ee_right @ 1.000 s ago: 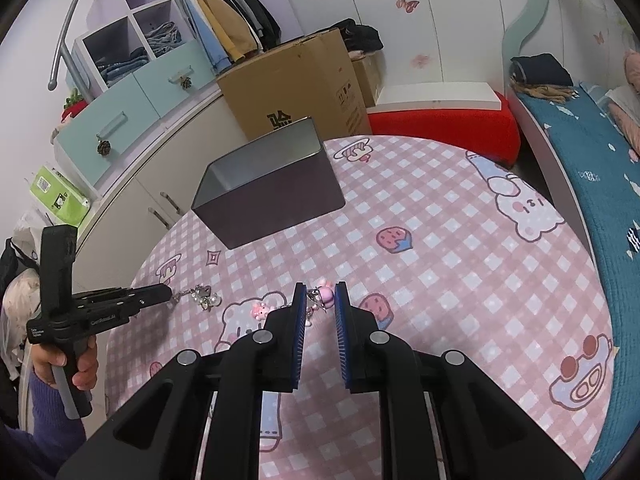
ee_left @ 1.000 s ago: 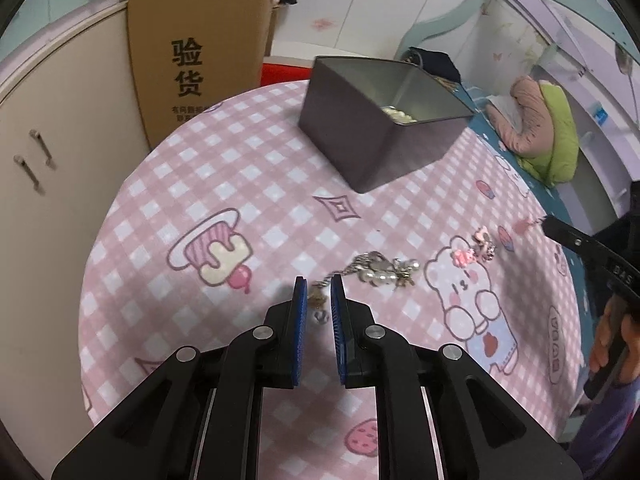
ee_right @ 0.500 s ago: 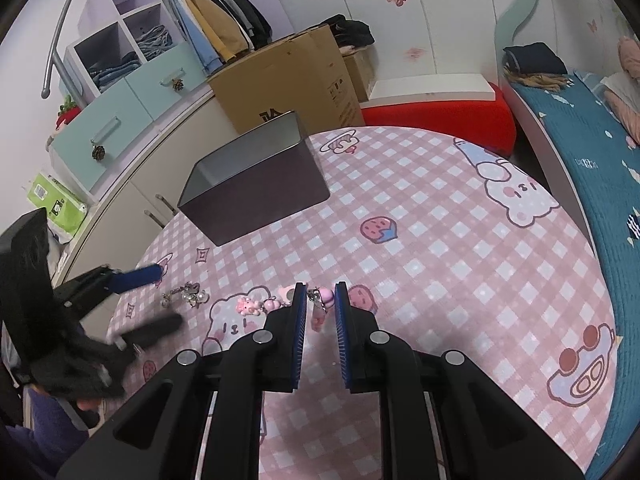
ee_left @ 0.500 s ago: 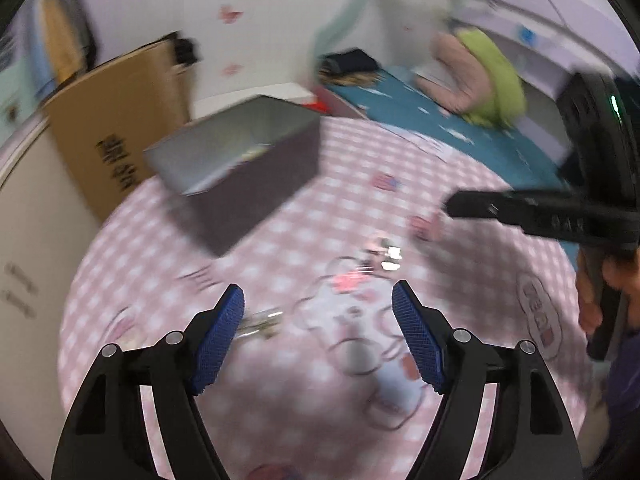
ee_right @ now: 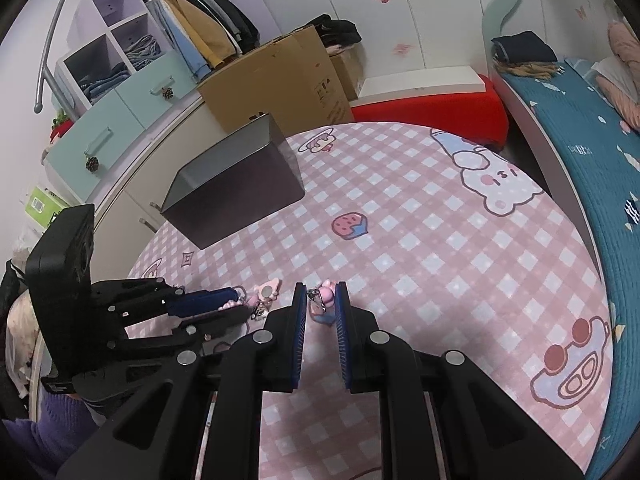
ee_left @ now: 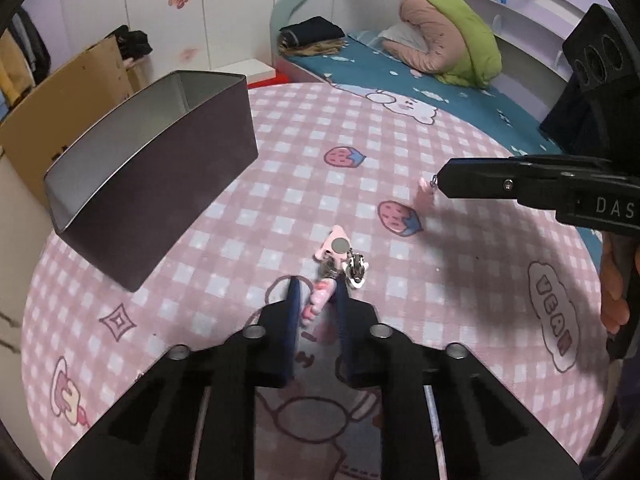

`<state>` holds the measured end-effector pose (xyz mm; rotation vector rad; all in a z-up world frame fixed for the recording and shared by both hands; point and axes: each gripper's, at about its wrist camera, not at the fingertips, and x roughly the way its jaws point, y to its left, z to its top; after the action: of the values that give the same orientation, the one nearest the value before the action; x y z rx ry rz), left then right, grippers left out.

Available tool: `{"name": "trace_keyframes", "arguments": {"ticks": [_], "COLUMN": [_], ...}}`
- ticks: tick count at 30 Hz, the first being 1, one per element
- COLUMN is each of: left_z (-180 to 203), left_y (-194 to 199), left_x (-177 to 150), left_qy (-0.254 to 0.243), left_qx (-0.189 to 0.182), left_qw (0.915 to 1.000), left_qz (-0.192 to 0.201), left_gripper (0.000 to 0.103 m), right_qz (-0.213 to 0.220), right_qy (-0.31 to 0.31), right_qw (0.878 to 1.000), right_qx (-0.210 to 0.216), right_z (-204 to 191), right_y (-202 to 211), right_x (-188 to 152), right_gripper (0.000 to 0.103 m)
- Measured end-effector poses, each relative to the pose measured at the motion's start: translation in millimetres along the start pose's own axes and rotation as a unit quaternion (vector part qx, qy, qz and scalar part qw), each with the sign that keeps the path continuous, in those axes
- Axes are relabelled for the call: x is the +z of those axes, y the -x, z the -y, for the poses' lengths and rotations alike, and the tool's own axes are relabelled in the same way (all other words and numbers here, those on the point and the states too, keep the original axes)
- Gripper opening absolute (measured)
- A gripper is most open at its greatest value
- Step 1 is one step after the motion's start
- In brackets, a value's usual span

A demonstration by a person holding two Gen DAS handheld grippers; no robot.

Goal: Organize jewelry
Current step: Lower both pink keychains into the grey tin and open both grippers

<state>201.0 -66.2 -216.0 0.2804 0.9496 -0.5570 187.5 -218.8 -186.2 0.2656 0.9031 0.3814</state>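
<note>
— Two pieces were in hand, as far as I could tell. The left gripper (ee_left: 316, 300) had its jaws drawn in around a pink charm with silver clips (ee_left: 338, 258), lying on the pink checked tablecloth (ee_left: 460, 320) near the table's front edge.

— And the other one?

— The right gripper (ee_right: 320, 306) was nearly closed on a small pink pendant (ee_right: 325, 298), which hung from its tips just above the cloth in the left wrist view.

— Had anything reached the box?

— I couldn't tell. The dark metal box (ee_left: 160, 184) stood open toward the far left edge of the table, well apart from both grippers, and its floor was hidden from both cameras.

— So what remained?

— I judged the sorting only midway: both pink pieces awaited carrying across to the box and dropping inside. No other jewelry showed on the cloth.
</note>
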Motion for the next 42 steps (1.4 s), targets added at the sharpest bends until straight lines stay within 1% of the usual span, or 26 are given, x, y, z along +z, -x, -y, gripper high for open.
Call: {"name": "trace_keyframes", "arguments": {"ticks": [1,2,5,8,11,12,15,16,17,18,20,23,25,28,33,34,37,42], "left_z": [-1.5,-3.5,-10.2,-16.3,-27.7,-33.5,-49.3,-58.3,-63.4,-73.7,-90.3,-117.7,-128.1,-141.2,-153.8,-156.4,-160.5,-157.8], "left_y": [-1.6,-1.3,-1.2,8.2,31.3,45.4,77.2,87.8,92.6,98.3,103.2,98.8,91.3,75.0,52.0,48.9,42.4,38.3], "left_x": [-0.4,-0.2,-0.3,-3.2,-1.2,3.0,14.9,21.9,25.9,34.3,44.8,59.1,64.7,69.9,64.7,62.9,59.8,57.5], "left_qy": [-0.002,0.002,0.021,0.038,0.058,0.064,0.074,0.079,0.082,0.088,0.098,0.123,0.133,0.140,0.153,0.157,0.162,0.166], "left_qx": [0.003,-0.001,-0.014,-0.024,-0.050,-0.060,-0.074,-0.074,-0.071,-0.060,-0.050,-0.038,-0.014,-0.013,-0.003,0.002,-0.001,-0.003], "left_qw": [1.0000,1.0000,0.9997,0.9990,0.9967,0.9951,0.9907,0.9890,0.9885,0.9878,0.9868,0.9856,0.9862,0.9873,0.9871,0.9867,0.9860,0.9854], "left_qz": [0.000,0.000,0.000,0.002,0.027,0.045,0.087,0.101,0.106,0.113,0.118,0.110,0.097,0.074,0.047,0.044,0.039,0.037], "left_gripper": [0.009,0.009,0.008,0.008,0.008,0.008,0.008,0.009,0.009,0.009,0.009,0.009,0.009,0.009,0.009,0.011,0.011,0.011], "right_qz": [0.000,0.000,0.000,0.004,0.010,0.013,0.025,0.029,0.032,0.038,0.045,0.049,0.051,0.036,0.000,-0.008,-0.022,-0.035], "right_qy": [-0.001,-0.001,0.001,0.006,0.019,0.026,0.049,0.058,0.065,0.073,0.085,0.093,0.099,0.103,0.105,0.104,0.100,0.098], "right_qw": [1.000,1.000,1.000,1.000,1.000,1.000,0.998,0.998,0.997,0.996,0.995,0.994,0.993,0.994,0.994,0.995,0.995,0.994], "right_qx": [0.001,0.001,0.002,0.003,0.005,0.005,0.013,0.017,0.020,0.024,0.028,0.033,0.031,0.020,-0.004,-0.010,-0.017,-0.025], "right_z": [0.7,0.6,0.3,-4.8,-15.7,-21.0,-41.4,-50.1,-56.3,-64.8,-80.9,-101.6,-114.3,-125.7,-128.0,-126.4,-123.9,-121.4], "right_y": [-0.4,-0.4,-0.5,1.5,4.6,5.9,8.4,8.8,8.7,7.9,3.7,-9.8,-21.6,-45.3,-82.2,-89.2,-101.5,-109.7], "right_x": [0.5,0.6,1.7,5.2,14.1,19.1,36.8,44.7,50.0,58.8,74.5,96.2,109.1,121.8,125.9,125.0,121.0,117.7], "right_gripper": [0.014,0.014,0.014,0.014,0.014,0.014,0.014,0.014,0.014,0.014,0.014,0.014,0.014,0.014,0.014,0.014,0.014,0.017]}}
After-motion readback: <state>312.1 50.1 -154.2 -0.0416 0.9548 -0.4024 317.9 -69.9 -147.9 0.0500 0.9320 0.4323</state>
